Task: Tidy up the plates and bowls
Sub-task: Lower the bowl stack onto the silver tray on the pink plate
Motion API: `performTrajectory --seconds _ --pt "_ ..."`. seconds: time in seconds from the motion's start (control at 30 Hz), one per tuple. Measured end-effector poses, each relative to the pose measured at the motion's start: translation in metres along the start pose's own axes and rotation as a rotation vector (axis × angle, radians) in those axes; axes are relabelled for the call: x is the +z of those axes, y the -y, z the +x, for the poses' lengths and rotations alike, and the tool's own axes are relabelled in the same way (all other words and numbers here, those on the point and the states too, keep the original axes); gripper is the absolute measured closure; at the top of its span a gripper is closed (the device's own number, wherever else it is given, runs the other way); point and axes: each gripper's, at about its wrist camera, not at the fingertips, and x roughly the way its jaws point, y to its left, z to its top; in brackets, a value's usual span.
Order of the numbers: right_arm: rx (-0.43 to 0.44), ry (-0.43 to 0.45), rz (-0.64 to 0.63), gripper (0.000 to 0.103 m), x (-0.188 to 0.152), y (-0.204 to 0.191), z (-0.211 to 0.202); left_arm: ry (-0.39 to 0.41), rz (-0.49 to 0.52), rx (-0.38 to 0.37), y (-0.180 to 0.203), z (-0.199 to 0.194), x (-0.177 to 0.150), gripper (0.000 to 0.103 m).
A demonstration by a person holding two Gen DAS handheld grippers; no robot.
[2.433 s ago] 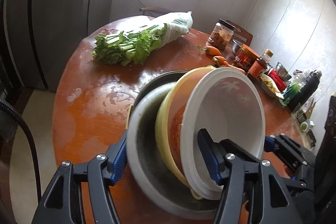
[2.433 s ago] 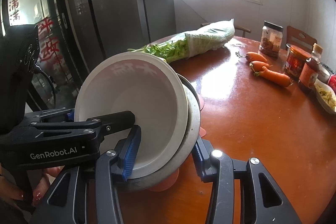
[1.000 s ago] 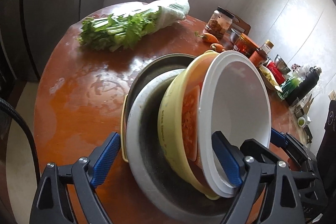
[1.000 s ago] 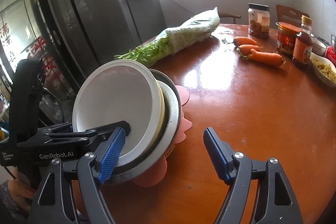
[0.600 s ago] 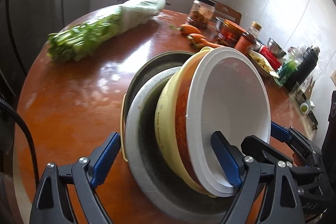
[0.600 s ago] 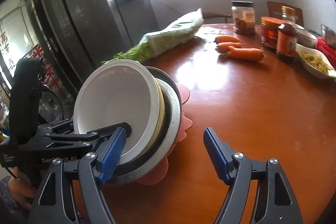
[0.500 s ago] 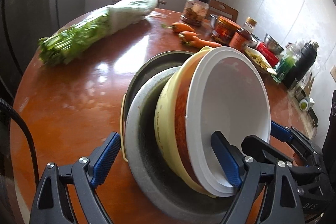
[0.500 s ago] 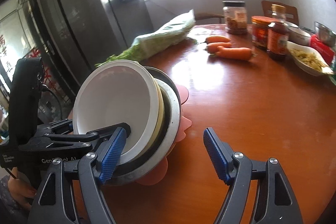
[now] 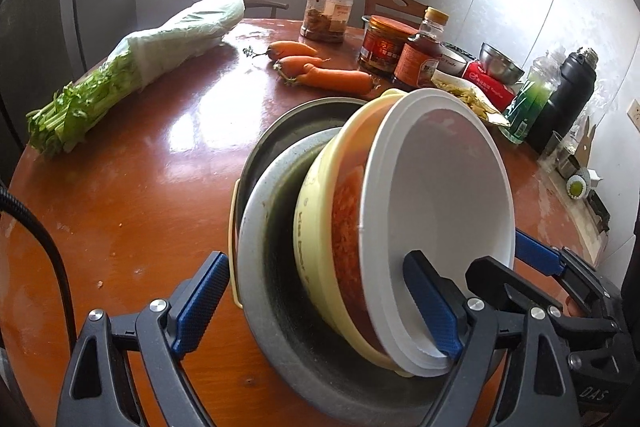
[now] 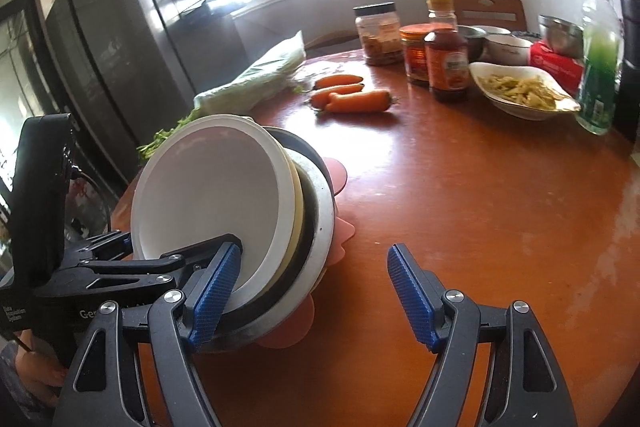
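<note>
- The stack of bowls [image 9: 320, 227] stands tilted on its edge on the table [image 9: 140, 187], on the near side of the carrots [image 9: 320, 71] and well apart from them.
- The left gripper [image 9: 316, 261] has its jaws spread wide around the whole stack and grips it. One pad [image 9: 432, 303] lies inside the white bowl [image 9: 440, 195], and the other pad [image 9: 200, 303] is at the back rim of the outermost dish.
- The right gripper [image 10: 314, 247] has its jaws apart and holds nothing. Its left pad [image 10: 216, 279] leans on the rim of the white bowl, and its right pad [image 10: 412, 295] is free over the bare table.
- A pink mat [image 10: 340, 171] shows behind the stack, toward the carrots.
</note>
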Motion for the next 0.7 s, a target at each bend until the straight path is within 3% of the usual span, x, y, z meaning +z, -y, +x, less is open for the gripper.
performTrajectory --seconds 0.4,0.7 --pt "-0.043 0.014 0.012 0.025 0.002 0.021 -0.009 0.018 -0.002 0.017 0.021 0.007 0.003 0.013" --pt "-0.053 0.017 0.012 0.025 0.002 0.02 -0.01 0.007 -0.022 -0.009 0.016 0.008 0.002 0.013"
